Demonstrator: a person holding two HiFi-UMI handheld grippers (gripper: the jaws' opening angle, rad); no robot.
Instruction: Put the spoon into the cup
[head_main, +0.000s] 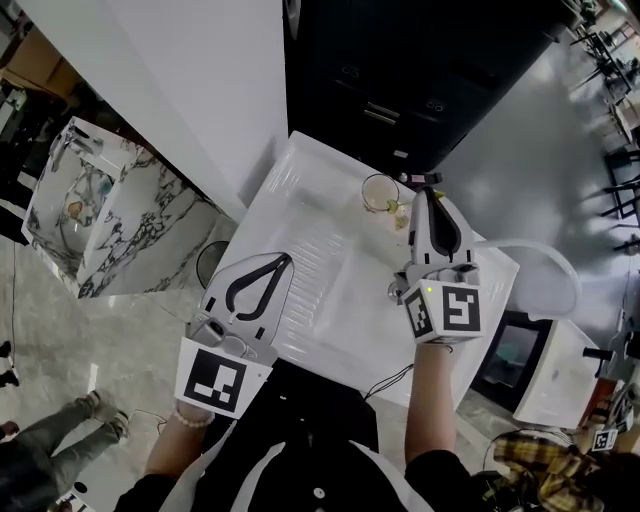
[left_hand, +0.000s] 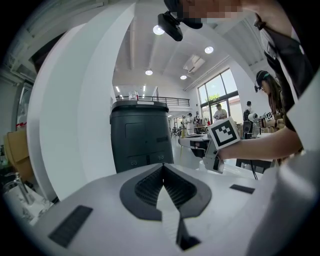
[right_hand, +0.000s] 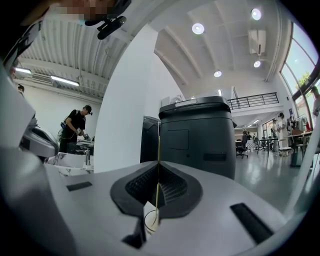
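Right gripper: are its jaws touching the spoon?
Touching. The right gripper view shows the right gripper with its jaws shut on the thin handle of the spoon, which stands upright between the pads.

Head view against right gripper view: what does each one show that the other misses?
Only the head view: the left gripper, and the white table with the cup standing near the tip of the right gripper. Only the right gripper view: the spoon, its thin handle upright, pinched between that gripper's shut jaws. Both: the right gripper itself and the dark cabinet behind the table.
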